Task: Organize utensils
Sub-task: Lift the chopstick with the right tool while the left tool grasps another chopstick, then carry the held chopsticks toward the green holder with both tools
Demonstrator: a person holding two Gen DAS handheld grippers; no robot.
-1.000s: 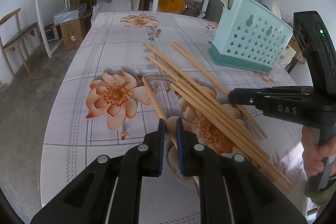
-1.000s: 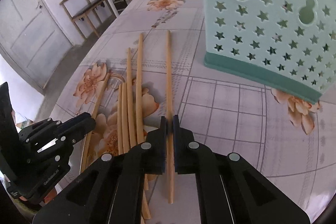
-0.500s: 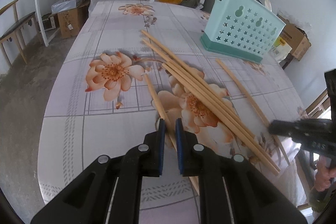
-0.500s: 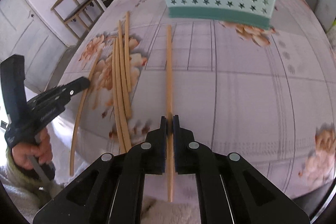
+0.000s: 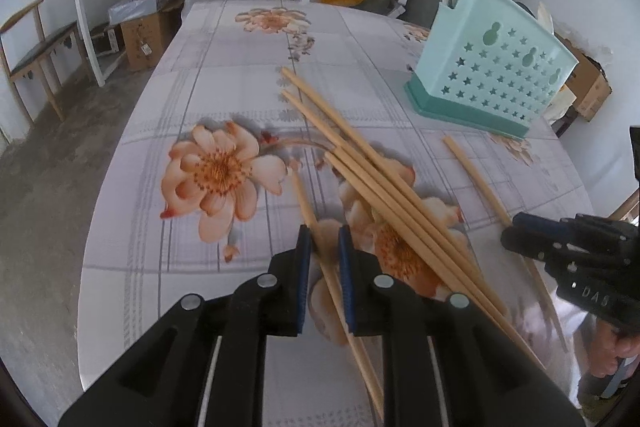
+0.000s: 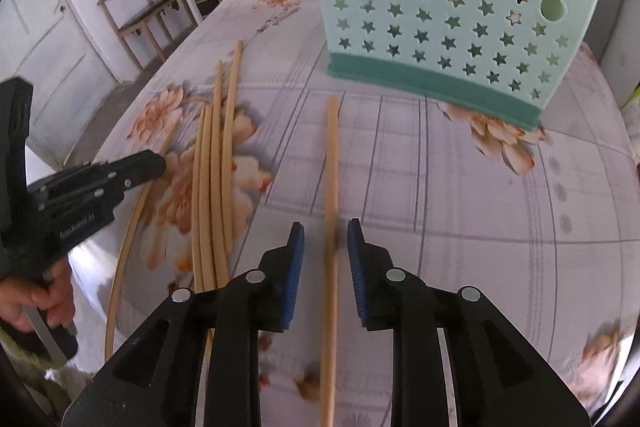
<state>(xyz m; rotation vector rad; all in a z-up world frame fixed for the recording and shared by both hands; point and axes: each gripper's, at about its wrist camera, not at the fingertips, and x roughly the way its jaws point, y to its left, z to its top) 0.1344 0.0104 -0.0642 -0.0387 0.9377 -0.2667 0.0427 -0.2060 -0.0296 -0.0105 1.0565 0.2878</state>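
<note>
The flowered worktop (image 5: 248,75) carries a mint utensil caddy (image 6: 440,11) at its far right, a bundle of chopsticks (image 5: 384,195) mid-cloth. The left tongs (image 5: 324,239) stand parted astride one chopstick (image 5: 304,203); the right tongs (image 6: 325,239) gape around another stick (image 6: 332,155).

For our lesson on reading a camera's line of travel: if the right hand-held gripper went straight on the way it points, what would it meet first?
Probably the single chopstick lying between the open jaws of the right hand-held gripper; beyond its far tip stands the mint-green utensil holder. Depth is uncertain, since the fisheye view distorts.
</note>
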